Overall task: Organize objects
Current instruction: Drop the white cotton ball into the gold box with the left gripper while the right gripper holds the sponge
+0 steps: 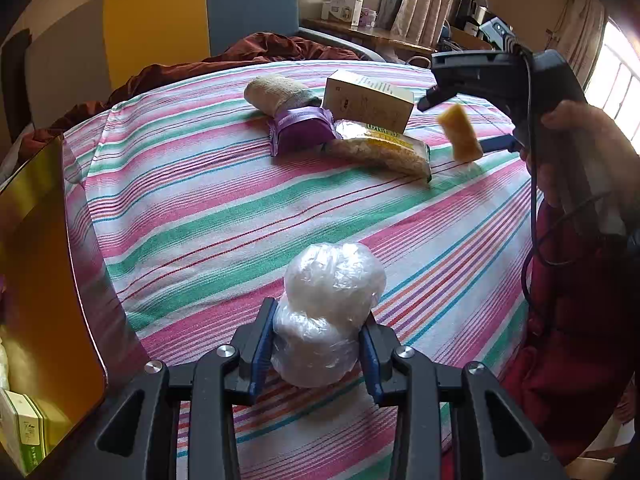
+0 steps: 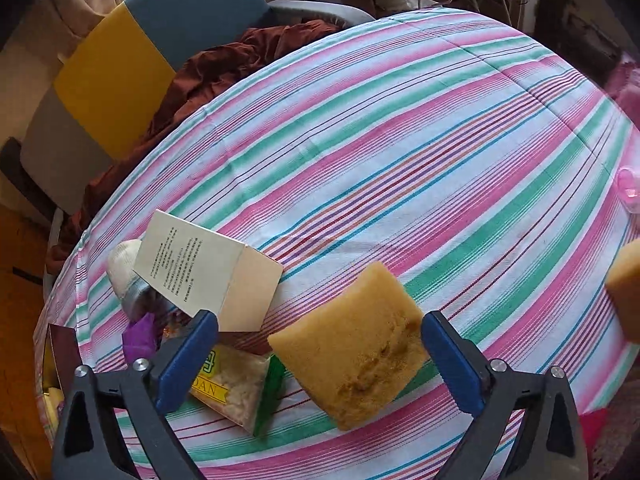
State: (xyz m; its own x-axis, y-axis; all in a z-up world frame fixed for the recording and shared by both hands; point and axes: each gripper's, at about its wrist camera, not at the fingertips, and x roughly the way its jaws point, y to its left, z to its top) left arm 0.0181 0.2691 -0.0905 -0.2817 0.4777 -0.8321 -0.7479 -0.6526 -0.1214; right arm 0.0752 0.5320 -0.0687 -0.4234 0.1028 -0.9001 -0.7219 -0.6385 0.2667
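Note:
My left gripper (image 1: 316, 340) is shut on a white bundle wrapped in clear plastic (image 1: 332, 284), held just above the striped bedsheet (image 1: 240, 220). My right gripper (image 2: 320, 356) is open, and a yellow sponge (image 2: 352, 348) sits tilted between its blue pads with a gap on each side. The left wrist view shows that sponge (image 1: 460, 132) loose between the right gripper's fingers (image 1: 498, 144), with a hand on the handle. Whether it touches the sheet I cannot tell.
A cream box (image 2: 208, 268), a snack packet (image 2: 236, 388), a purple pouch (image 2: 138, 338) and a rolled cloth (image 2: 124, 268) lie clustered left of the sponge. Another sponge (image 2: 628, 292) shows at the right edge. A gold box (image 1: 40, 260) stands at the left.

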